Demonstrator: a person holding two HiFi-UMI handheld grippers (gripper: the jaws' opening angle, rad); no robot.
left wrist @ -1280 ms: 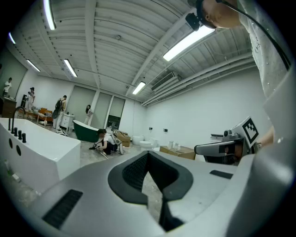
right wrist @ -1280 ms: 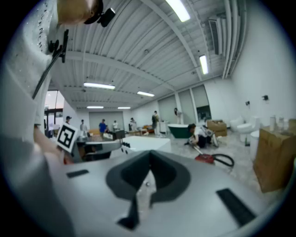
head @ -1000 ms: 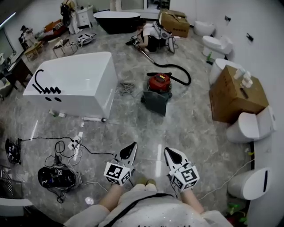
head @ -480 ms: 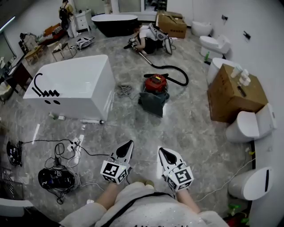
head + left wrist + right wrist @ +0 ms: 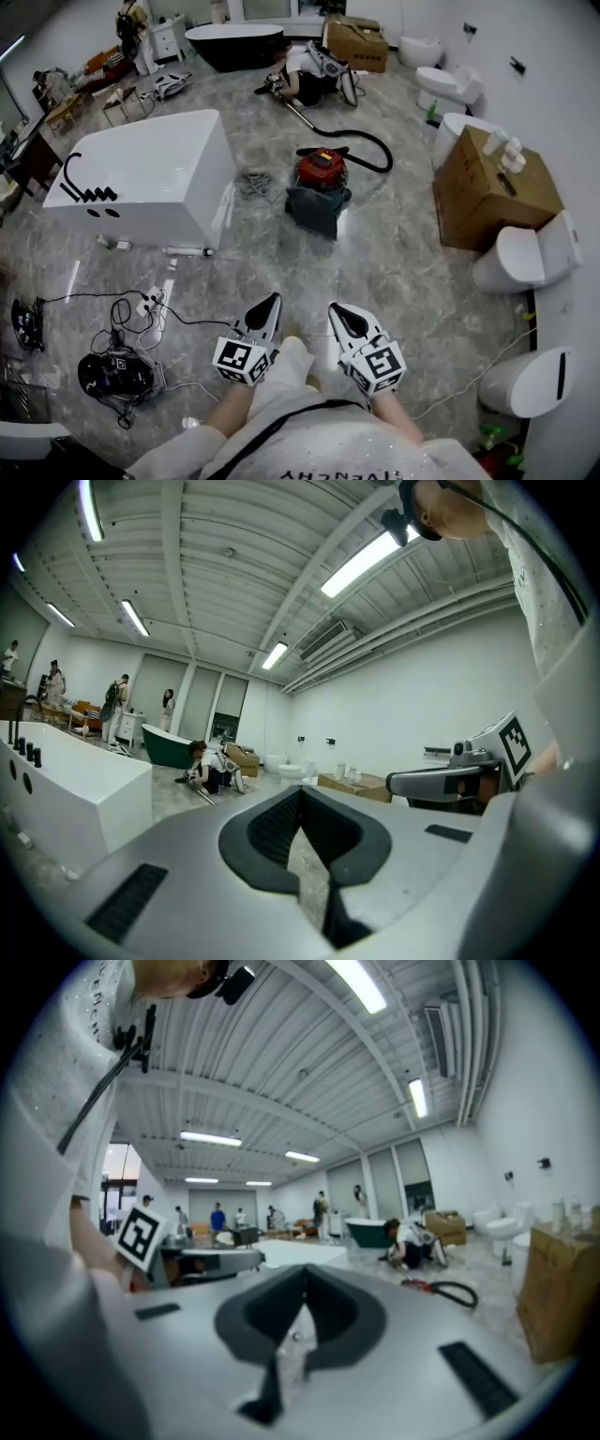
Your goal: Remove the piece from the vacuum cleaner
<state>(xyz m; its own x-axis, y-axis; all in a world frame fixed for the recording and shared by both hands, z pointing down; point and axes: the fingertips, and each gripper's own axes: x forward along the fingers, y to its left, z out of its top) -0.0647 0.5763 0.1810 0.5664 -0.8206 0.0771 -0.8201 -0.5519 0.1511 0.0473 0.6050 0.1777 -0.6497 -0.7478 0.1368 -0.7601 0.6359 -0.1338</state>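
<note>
Left gripper [image 5: 269,305] and right gripper [image 5: 336,312]: jaws together, nothing between them, held side by side. Vacuum cleaner [image 5: 322,172] stands on the floor [image 5: 394,272] well ahead of both, apart from them, black hose [image 5: 371,146] attached.

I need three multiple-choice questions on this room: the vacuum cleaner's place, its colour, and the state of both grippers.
1. Where is the vacuum cleaner?
A. On the floor, between the white bathtub and the cardboard box.
B. On the bathtub.
C. Inside the box.

2. Its top is:
A. blue.
B. red.
C. yellow.

3. The left gripper and the right gripper are:
A. both open.
B. both shut and empty.
C. one open, one shut.

Key: 1 A, it stands on the floor between them; 2 B, its top shows red; 3 B, each gripper view shows jaws together with nothing between.
</note>
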